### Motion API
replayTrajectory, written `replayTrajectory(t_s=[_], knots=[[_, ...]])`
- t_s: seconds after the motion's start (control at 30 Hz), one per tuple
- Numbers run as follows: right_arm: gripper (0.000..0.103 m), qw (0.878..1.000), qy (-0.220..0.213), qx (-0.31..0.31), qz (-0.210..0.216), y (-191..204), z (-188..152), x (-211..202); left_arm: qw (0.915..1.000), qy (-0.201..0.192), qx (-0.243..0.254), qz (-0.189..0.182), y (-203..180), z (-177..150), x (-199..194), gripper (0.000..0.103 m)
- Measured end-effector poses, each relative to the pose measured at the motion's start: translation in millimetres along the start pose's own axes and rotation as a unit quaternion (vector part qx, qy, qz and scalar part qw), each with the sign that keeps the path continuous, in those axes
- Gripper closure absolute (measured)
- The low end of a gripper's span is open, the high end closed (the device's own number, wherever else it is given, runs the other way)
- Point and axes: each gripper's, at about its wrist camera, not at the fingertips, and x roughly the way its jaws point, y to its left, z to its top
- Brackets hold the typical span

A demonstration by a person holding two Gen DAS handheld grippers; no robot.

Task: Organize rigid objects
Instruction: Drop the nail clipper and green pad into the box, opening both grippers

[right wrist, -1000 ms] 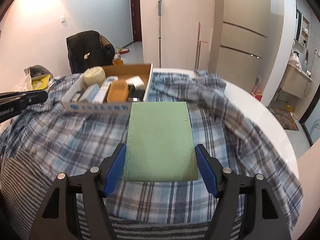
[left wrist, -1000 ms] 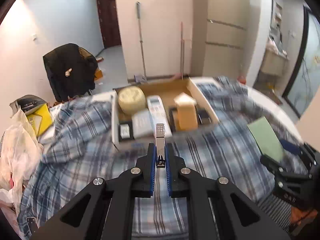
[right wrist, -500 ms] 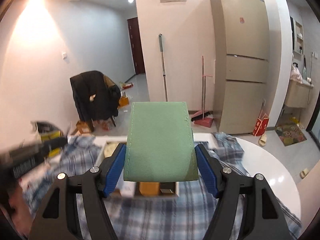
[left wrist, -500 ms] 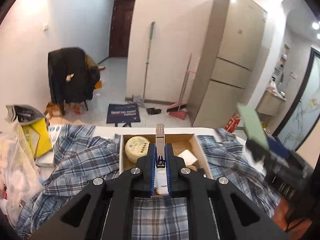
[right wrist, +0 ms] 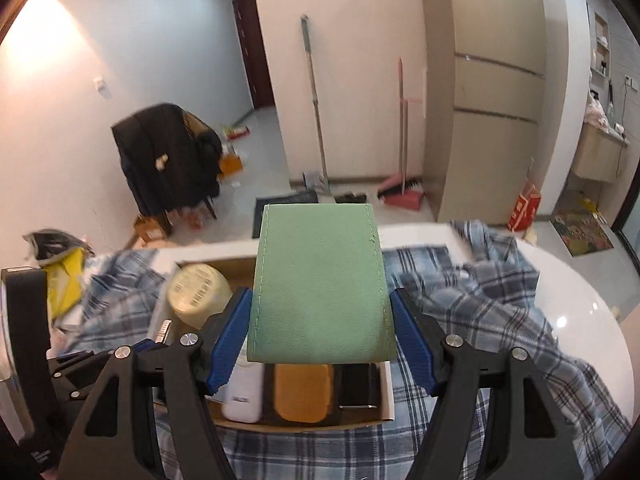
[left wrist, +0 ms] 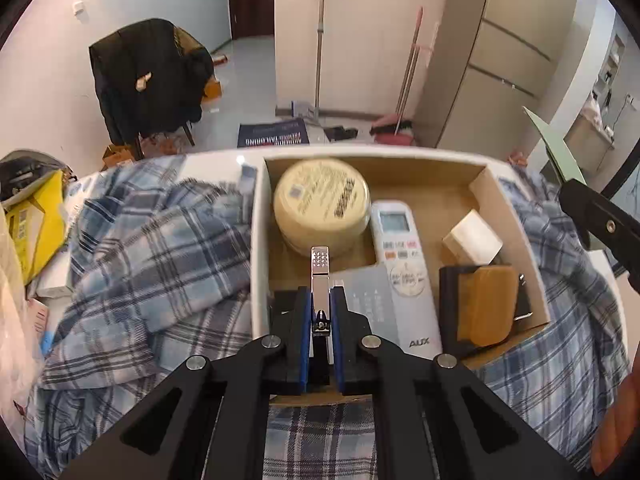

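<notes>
Both grippers are over the cardboard box (left wrist: 516, 240) on the plaid cloth (left wrist: 160, 248), at the placing step: the left gripper (left wrist: 320, 320) is clamped tight on a slim metal nail clipper (left wrist: 320, 276) above the box's near left corner, and the right gripper (right wrist: 320, 344) grips a flat green case (right wrist: 320, 284) by its side edges above the box's near end. In my judgement each needs lowering into a free gap among the round tin (left wrist: 322, 204), remote (left wrist: 404, 272) and brown pad (left wrist: 486, 304) before release. The green case hides much of the box in the right view, and the dark items under the clipper cannot be identified.
</notes>
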Motion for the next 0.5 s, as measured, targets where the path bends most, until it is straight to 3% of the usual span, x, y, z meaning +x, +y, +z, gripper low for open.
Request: replayTrajectory(t_s=[0.23, 0.5], knots=[[0.034, 1.000, 0.028, 0.006, 0.003, -9, -2, 21, 0.9998, 0.019, 0.003, 0.009, -4, -8, 16, 0.093], [0.034, 0.998, 0.054, 0.013, 0.037, -11, -9, 44, 0.9995, 0.027, 0.010, 0.007, -3, -8, 25, 0.093]])
